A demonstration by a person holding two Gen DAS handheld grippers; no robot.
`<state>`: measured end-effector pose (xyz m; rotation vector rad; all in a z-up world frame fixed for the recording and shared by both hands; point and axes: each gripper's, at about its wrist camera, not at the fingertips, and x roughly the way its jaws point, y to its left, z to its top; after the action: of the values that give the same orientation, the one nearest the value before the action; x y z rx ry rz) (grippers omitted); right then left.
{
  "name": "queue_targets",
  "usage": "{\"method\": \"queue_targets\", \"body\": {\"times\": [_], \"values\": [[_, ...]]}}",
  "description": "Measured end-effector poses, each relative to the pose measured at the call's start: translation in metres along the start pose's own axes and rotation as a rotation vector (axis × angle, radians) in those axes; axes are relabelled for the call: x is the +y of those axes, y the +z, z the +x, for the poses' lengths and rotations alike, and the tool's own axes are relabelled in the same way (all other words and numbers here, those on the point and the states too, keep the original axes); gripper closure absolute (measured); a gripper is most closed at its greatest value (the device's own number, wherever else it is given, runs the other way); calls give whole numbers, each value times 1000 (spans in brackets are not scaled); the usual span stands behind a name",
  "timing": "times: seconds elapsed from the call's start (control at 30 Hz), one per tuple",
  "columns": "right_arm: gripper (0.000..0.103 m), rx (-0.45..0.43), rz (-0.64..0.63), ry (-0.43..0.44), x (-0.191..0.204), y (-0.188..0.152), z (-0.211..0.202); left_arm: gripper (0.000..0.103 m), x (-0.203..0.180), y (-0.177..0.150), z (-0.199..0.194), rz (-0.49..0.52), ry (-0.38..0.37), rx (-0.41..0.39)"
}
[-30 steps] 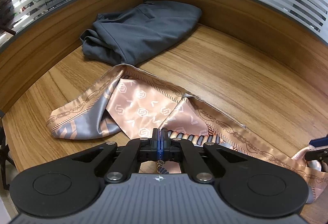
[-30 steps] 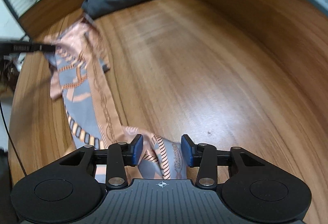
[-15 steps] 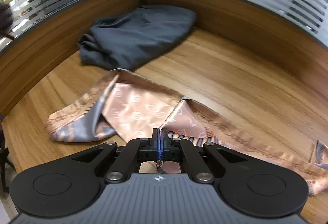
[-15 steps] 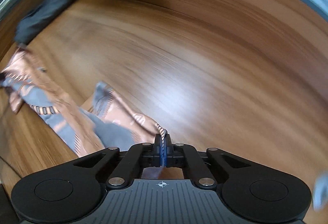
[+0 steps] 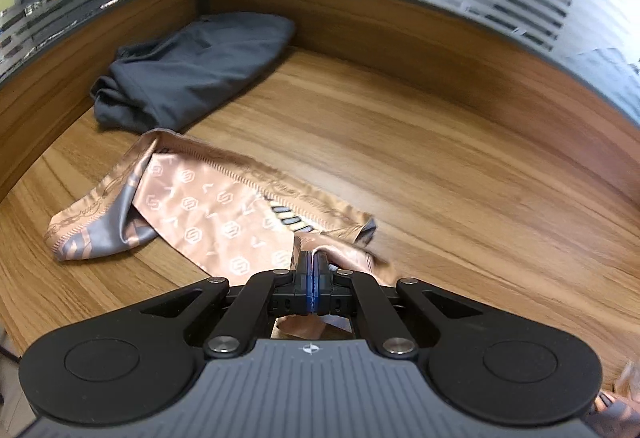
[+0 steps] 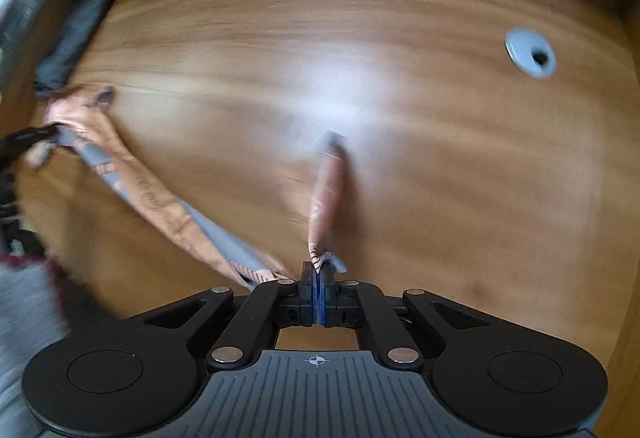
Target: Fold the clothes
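A pink and grey patterned silk scarf (image 5: 208, 197) lies crumpled on the wooden table. My left gripper (image 5: 311, 262) is shut on one edge of it. In the right wrist view my right gripper (image 6: 319, 270) is shut on another corner of the scarf (image 6: 160, 197), which stretches, blurred, from its tips to the left gripper (image 6: 28, 139) at the far left. A loose end hangs forward from my right gripper.
A dark grey folded garment (image 5: 192, 69) lies in the far corner by the wooden partition (image 5: 440, 33); it also shows in the right wrist view (image 6: 72, 41). A grey cable grommet (image 6: 530, 53) sits in the tabletop (image 6: 400, 157) at the right.
My right gripper shut on the scarf corner and swung right and up, pulling the scarf taut. My left gripper kept its hold and shifted; the scarf's right part bunched toward it.
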<state>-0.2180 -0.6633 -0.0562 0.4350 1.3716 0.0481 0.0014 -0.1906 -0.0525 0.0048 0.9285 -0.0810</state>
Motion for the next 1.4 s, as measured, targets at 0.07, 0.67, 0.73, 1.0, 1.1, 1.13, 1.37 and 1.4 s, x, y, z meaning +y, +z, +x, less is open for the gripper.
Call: {"method": "queue_targets", "body": {"times": [0.07,0.67,0.73,1.0,1.1,1.13,1.37,1.4], "values": [[99,-23,67,52,-4,-2,-22,103,1,3,-4,-5,-8,-11],[59,-248,-49,-145,-16,16,39,102,54,30,26,-114,216,-36],[58,-249,-116,-121,-7,-1,48,100,56,28,28,-104,219,-28],[58,-222,-330,-52,27,-43,68,42,35,21,14,-29,181,-73],[61,-187,-373,-30,30,-47,78,41,24,16,7,-9,152,-72],[61,-180,-387,-37,31,-49,81,41,20,14,5,-2,142,-70],[71,-181,-459,-107,26,-49,96,37,1,-7,-3,45,100,-47],[78,-180,-465,-109,25,-48,97,36,-1,-10,-3,46,96,-40]]}}
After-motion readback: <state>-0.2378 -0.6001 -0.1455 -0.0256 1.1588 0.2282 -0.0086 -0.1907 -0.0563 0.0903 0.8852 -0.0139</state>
